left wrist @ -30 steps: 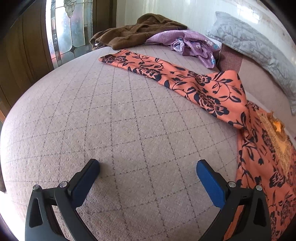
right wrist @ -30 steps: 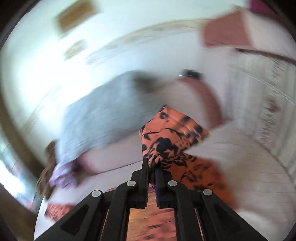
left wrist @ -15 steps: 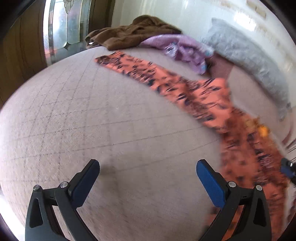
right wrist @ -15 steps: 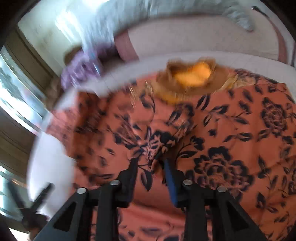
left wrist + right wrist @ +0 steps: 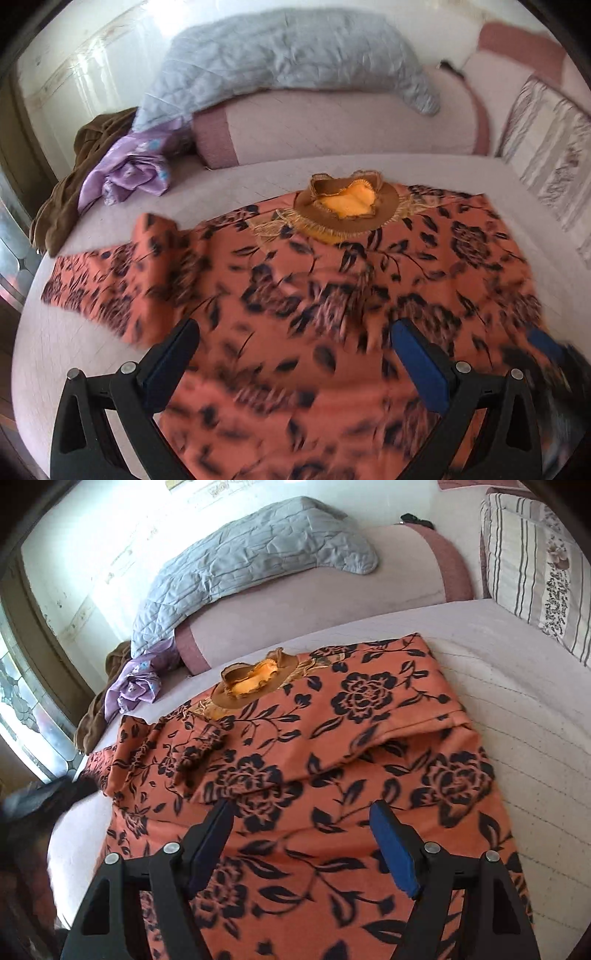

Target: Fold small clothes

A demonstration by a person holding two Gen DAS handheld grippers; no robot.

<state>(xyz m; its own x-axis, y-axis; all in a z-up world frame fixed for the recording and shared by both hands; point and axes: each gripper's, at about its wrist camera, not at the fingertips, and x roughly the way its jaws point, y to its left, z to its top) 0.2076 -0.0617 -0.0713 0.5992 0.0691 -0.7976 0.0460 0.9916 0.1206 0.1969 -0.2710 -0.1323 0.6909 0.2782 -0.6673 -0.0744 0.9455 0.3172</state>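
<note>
Orange floral dress (image 5: pixel 369 746) flat on bed (image 5: pixel 524 686), collar toward grey pillow (image 5: pixel 255 554) | right gripper (image 5: pixel 301 843) jaws just opened, empty above dress | left gripper (image 5: pixel 295 363) wide, empty | thin limp cloth, likely slippery; pinch sleeve hem.

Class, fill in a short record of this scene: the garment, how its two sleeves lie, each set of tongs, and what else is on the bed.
garment: orange flowered top, lying on the bed
right sleeve: folded over the body
left sleeve: spread out sideways
left tongs: open, empty
right tongs: just opened, empty
also on bed: grey quilt, purple cloth, brown cloth
</note>
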